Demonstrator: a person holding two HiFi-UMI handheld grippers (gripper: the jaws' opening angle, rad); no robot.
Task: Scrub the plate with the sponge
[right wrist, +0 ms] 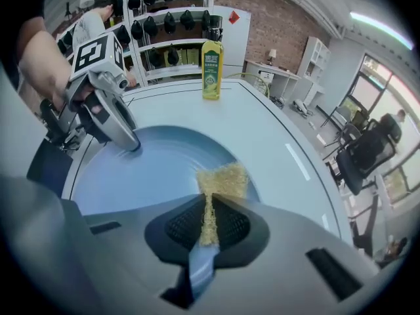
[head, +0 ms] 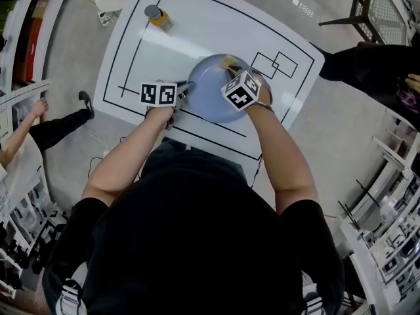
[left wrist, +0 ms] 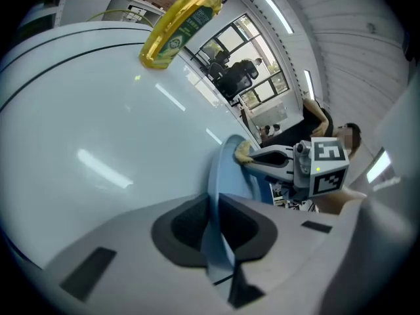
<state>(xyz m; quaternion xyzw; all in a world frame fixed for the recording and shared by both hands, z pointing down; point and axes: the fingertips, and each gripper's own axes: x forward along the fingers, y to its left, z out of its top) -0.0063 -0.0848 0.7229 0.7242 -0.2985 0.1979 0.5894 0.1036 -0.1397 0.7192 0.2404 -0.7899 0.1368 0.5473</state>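
Left tongs (left wrist: 213, 227) are pinching the 9 o'clock rim of the blue plate (head: 209, 96), nearly closed. Right tongs (right wrist: 209, 220) are clamping the yellow sponge (right wrist: 223, 178), pressing it on the plate near 1 o'clock. Plate is sitting on the white counter (head: 197, 28), soap bottle (head: 159, 17) at 11.

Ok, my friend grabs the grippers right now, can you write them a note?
Left gripper: shut on the rim of the blue plate, steadying it on the white table.
Right gripper: shut on the yellow sponge, which lies on the plate near its edge.
Done: plate and sponge gripped, sponge on plate.
Left: scrub across the plate; how much is already scrubbed cannot be told.
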